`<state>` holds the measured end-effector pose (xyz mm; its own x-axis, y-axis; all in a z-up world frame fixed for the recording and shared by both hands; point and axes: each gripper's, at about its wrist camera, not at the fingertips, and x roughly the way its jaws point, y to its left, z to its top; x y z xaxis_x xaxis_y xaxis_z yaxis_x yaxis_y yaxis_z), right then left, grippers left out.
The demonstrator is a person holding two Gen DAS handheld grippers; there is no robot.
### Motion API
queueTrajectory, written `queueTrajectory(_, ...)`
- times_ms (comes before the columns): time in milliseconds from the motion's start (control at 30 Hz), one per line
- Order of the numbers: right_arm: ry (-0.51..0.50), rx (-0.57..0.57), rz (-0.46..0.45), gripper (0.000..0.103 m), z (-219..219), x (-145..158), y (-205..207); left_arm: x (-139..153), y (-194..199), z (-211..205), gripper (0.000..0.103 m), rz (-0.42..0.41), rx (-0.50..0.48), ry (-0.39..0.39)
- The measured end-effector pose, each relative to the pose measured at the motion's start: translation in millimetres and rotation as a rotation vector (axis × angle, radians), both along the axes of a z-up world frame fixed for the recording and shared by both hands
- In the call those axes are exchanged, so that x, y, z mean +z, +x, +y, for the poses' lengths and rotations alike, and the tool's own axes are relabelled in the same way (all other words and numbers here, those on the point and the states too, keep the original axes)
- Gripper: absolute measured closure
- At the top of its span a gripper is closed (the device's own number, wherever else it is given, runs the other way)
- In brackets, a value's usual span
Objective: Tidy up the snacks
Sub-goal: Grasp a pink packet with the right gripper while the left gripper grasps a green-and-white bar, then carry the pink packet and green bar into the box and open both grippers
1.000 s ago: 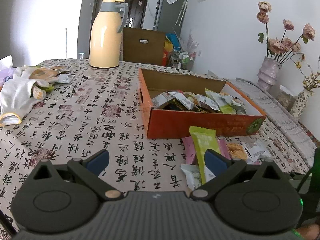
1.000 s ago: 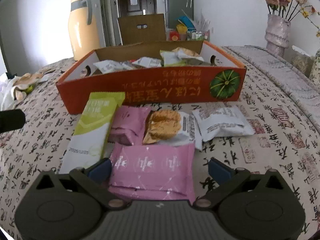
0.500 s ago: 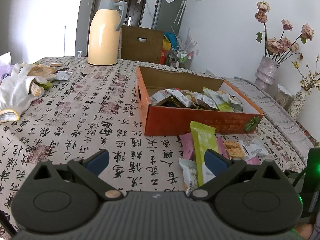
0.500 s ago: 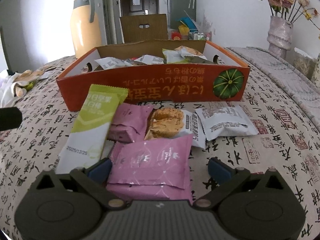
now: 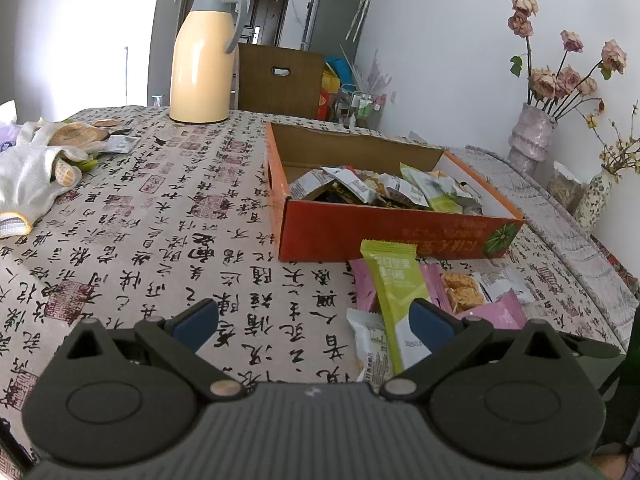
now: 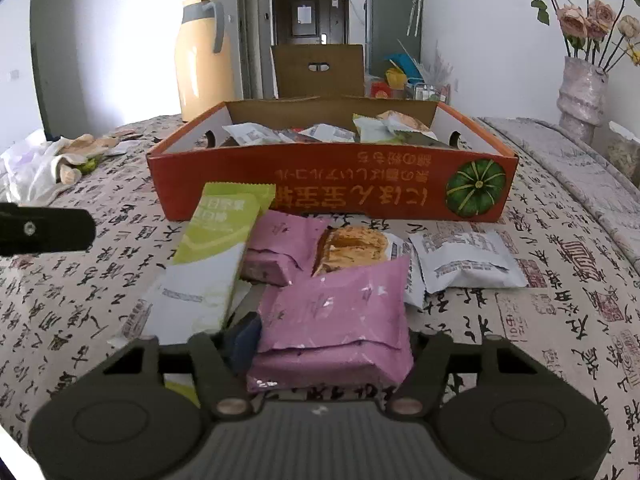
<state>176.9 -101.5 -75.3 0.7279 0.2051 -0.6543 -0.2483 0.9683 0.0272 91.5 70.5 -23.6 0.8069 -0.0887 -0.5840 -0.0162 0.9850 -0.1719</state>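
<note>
The pink packet point(image 6: 334, 320) sat pinched between the fingers of the right gripper point(image 6: 328, 344), at the near edge of the loose snack pile on the tablecloth point(image 6: 560, 300). At its 11 o'clock lay the green packet point(image 6: 218, 240), at 12 o'clock the orange box point(image 6: 332, 184) holding more snacks. The left gripper point(image 5: 316, 324) hung spread wide above the cloth, grasping nothing, with the thermos point(image 5: 202, 54) at its 11 o'clock

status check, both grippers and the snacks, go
Right gripper shut on pink packet. Left gripper open, empty, over tablecloth. Other loose snacks lie before the orange box. Nothing blocks the way to the box.
</note>
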Motion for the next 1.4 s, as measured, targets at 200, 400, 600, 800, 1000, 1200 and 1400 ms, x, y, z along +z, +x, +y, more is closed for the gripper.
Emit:
queueTrajectory(200, 0.047, 0.023, -0.013, 0.083, -4, 2, -4, -1, 1, -2, 0.0, 0.009, 0.003, -0.001)
queueTrajectory(400, 0.082, 0.014, -0.047, 0.084, -13, 7, -8, -2, 3, -8, 0.0, 0.015, -0.007, 0.008)
queueTrajectory(600, 0.12, -0.001, -0.089, 0.084, -27, 15, -13, -3, 5, -21, 0.0, 0.029, -0.024, 0.017)
queueTrajectory(800, 0.152, -0.02, -0.124, 0.084, -44, 19, -17, -5, 8, -39, 0.0, 0.047, -0.045, 0.032)
queueTrajectory(1000, 0.187, -0.044, -0.145, 0.084, -65, 19, -21, -10, 14, -64, 0.0, 0.073, -0.062, 0.062)
queueTrajectory(1200, 0.221, -0.069, -0.158, 0.084, -87, 17, -22, -16, 17, -89, 0.006, 0.093, -0.087, 0.108)
queueTrajectory(1400, 0.247, -0.064, -0.154, 0.084, -98, 13, -22, -25, 24, -107, 0.026, 0.142, -0.091, 0.135)
